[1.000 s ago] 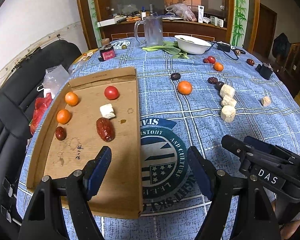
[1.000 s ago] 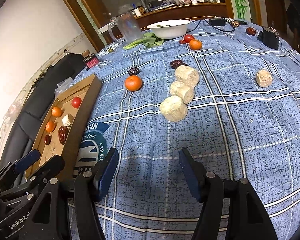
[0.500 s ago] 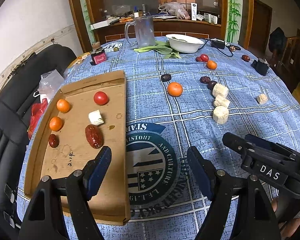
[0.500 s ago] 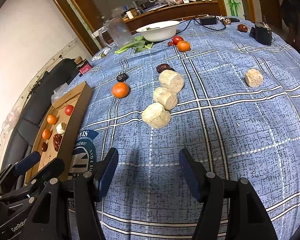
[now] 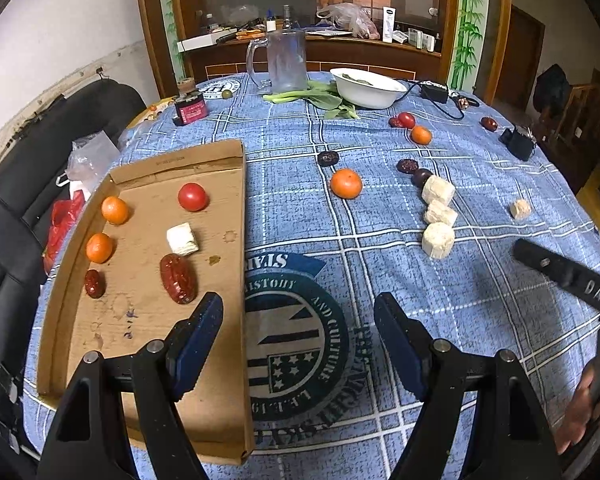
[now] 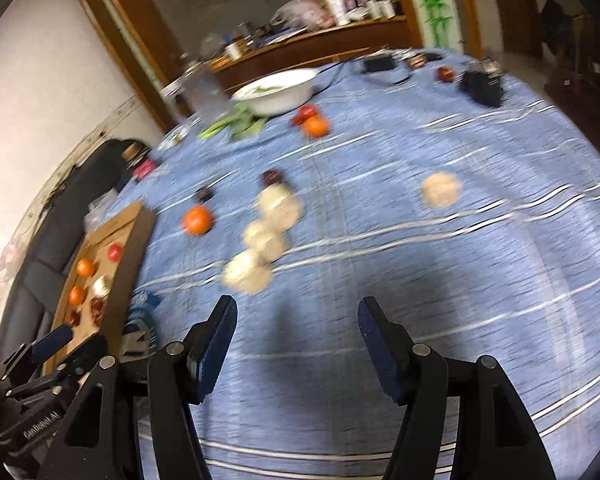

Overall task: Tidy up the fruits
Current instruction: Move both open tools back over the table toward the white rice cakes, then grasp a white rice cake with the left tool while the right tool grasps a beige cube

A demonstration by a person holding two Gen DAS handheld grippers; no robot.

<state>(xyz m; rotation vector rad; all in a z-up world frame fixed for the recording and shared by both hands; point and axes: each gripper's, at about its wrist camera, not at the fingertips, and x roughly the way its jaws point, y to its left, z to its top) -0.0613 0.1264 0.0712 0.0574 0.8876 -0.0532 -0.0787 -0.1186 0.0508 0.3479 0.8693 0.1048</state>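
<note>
Between picks: my left gripper (image 5: 298,336) and right gripper (image 6: 296,340) both hang with jaws apart, nothing between them. Six fruits lie on the cardboard tray (image 5: 228,360) at the table's left edge. Next I need the right gripper on the nearest sugarcane chunk (image 6: 247,276) mid-table; it's stubby, long axis unclear through blur.

clear: bare tablecloth (image 6: 380,280) ahead of right tongs (image 6: 296,320) | blocking: pale chunks (image 6: 248,276) left-front
</note>
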